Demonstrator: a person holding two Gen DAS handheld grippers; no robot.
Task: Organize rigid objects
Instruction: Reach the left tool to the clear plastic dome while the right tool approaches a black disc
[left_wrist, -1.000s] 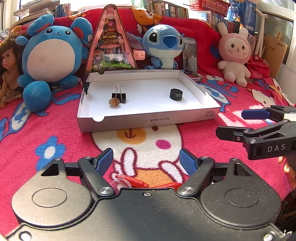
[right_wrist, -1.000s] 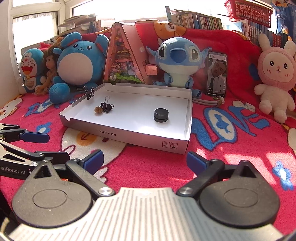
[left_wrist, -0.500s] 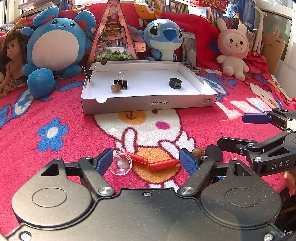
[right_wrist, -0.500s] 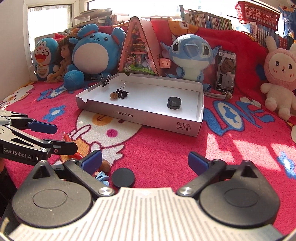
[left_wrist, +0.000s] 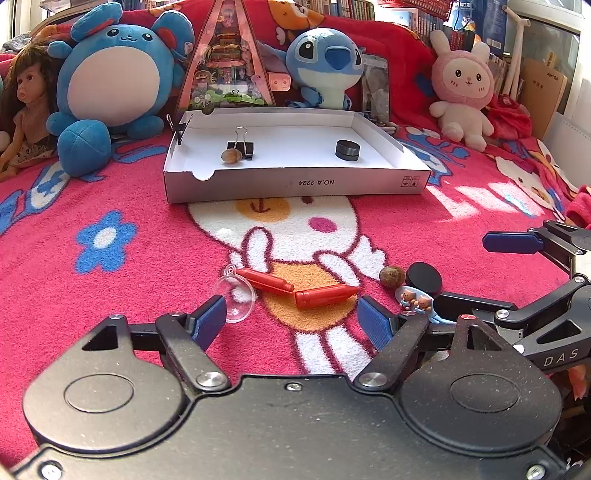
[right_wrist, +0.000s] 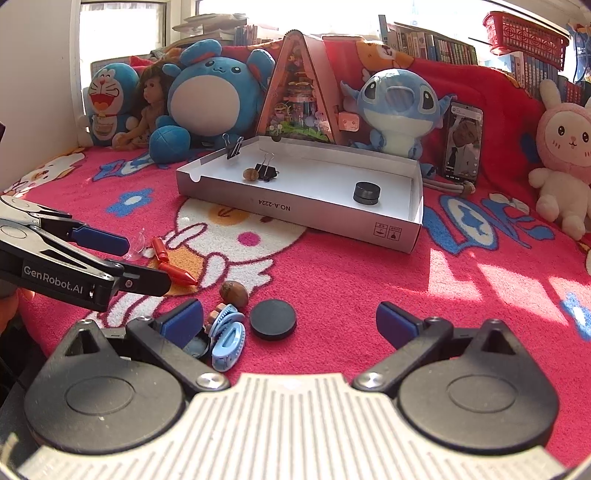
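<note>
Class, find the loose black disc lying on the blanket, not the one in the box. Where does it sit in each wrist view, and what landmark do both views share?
Left wrist view: black disc at lower right, just right of the nut.
Right wrist view: disc at lower centre-left, below and right of the nut.
Shared landmark: the white box labelled NO.A-2224.
</note>
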